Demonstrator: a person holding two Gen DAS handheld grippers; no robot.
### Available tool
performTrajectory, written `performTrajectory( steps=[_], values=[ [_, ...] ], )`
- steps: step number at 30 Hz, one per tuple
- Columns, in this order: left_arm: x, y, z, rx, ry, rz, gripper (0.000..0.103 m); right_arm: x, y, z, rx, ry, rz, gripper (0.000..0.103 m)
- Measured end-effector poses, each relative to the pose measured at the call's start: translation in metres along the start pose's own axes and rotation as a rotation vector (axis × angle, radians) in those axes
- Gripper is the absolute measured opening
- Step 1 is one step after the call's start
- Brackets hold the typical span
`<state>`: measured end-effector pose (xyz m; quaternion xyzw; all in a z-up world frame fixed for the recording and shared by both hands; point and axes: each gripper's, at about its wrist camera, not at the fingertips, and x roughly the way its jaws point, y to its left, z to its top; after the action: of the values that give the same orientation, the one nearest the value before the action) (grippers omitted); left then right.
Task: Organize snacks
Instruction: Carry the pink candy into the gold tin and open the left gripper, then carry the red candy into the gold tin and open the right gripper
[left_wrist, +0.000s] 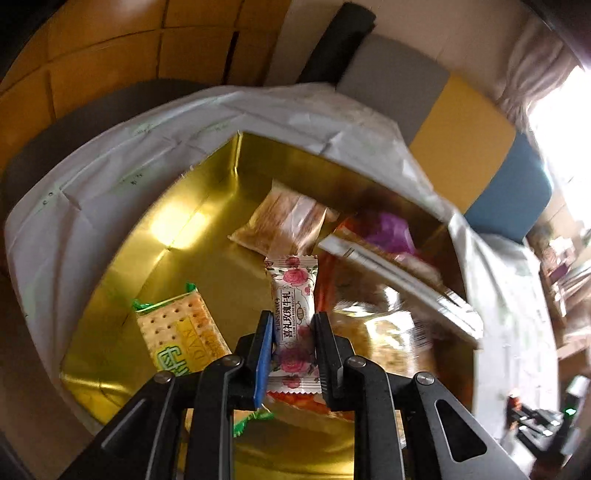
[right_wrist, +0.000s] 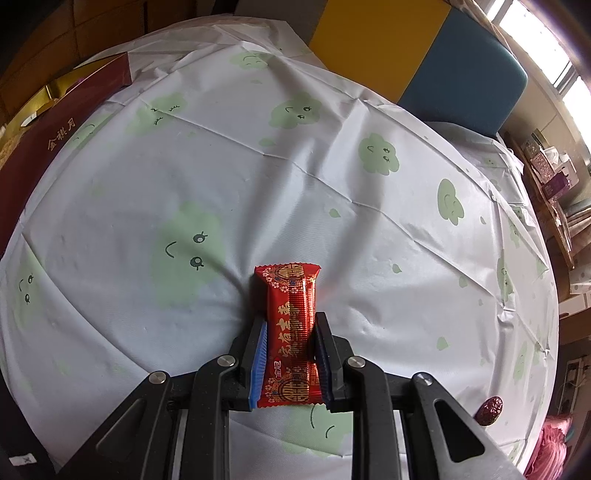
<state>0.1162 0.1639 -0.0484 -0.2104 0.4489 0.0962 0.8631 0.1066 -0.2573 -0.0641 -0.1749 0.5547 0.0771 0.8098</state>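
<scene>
Crinkly foil candy (left_wrist: 295, 314), light and slippery, sits clenched mid-body in the left claw (left_wrist: 293, 347); the right claw (right_wrist: 290, 354) likewise grips a red snack (right_wrist: 291, 332).

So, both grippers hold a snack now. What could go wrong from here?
1. The left gripper pinches the white rose-print candy wrapper over the gold-lined box; dropped here, it may land on the packets below and not lie flat.
2. The right gripper holds the red patterned snack packet at its lower half only, so it could slip or get crushed.
</scene>
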Motion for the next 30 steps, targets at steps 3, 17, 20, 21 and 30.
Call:
performTrajectory(
  steps=[3, 17, 20, 21, 30],
  values=[
    [0.012, 0.003, -0.003, -0.007, 0.029, 0.014, 0.025, 0.000, 0.000, 0.000, 0.001, 0.001, 0.000, 0.023],
    [-0.006, -0.008, -0.026, 0.108, -0.060, 0.109, 0.030, 0.001, 0.001, 0.000, -0.016, -0.004, -0.013, 0.023],
    [-0.014, -0.011, -0.027, 0.120, -0.078, 0.102, 0.030, 0.001, 0.002, -0.001, -0.013, -0.005, -0.014, 0.023],
    [-0.018, -0.011, -0.028, 0.121, -0.085, 0.100, 0.030, 0.001, 0.003, -0.001, -0.015, -0.005, -0.015, 0.023],
    [-0.041, -0.020, -0.033, 0.145, -0.120, 0.072, 0.030, 0.000, 0.002, -0.001, -0.015, -0.009, -0.013, 0.023]
  ],
)
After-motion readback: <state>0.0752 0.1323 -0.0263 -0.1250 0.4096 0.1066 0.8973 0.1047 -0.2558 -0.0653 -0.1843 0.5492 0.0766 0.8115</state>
